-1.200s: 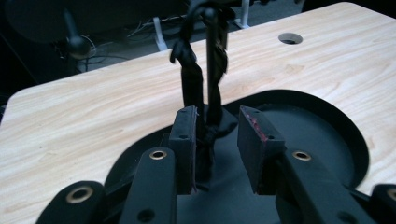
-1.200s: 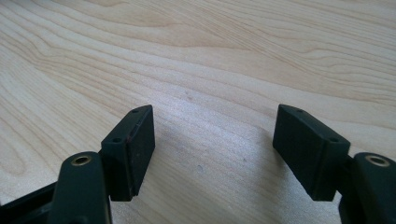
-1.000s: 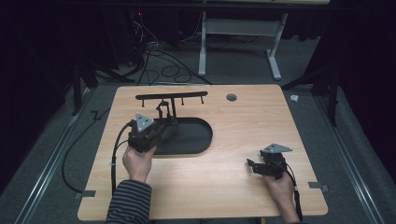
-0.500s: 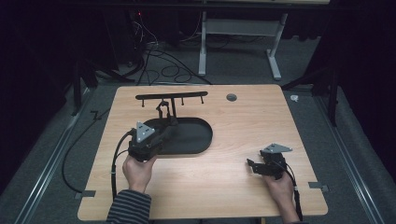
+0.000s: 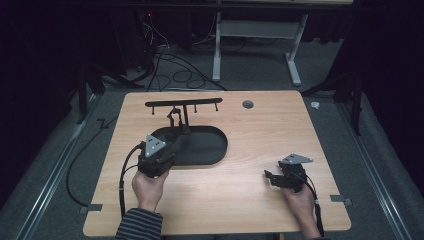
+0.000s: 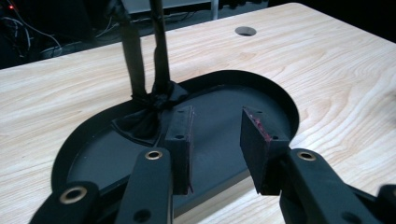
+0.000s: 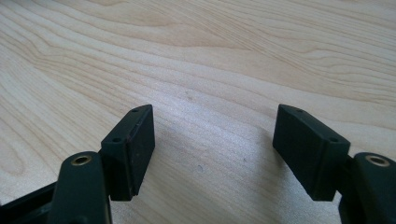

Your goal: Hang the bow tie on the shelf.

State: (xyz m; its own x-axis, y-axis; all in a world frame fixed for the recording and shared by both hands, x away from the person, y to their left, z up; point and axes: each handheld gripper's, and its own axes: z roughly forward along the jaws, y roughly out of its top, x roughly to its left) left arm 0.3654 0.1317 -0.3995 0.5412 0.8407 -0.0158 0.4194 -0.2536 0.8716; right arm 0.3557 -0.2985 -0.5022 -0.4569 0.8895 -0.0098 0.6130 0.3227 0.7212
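A black oval tray [image 5: 212,150] lies left of centre on the wooden table [image 5: 250,210]. Behind it stands a black T-shaped rack [image 5: 183,103] with small hooks. A black strap hangs from the rack and ends in a bow-shaped piece of black cloth [image 6: 147,114] resting in the tray's left end. My left gripper [image 6: 217,123] hovers over the tray's near rim [image 6: 280,98], pointing at the bow, open with nothing between its pads. My right gripper [image 5: 269,178] rests low over bare wood at the right front, and in its own view the right gripper [image 7: 215,126] stands wide open and empty.
A round grommet hole [image 5: 248,104] sits near the table's back edge. The left gripper's cable [image 5: 122,175] loops over the front left of the table. Cables and white desk legs [image 5: 217,55] lie on the floor beyond the table.
My left gripper has drawn back a little toward the person, away from the rack. The right gripper has stayed put.
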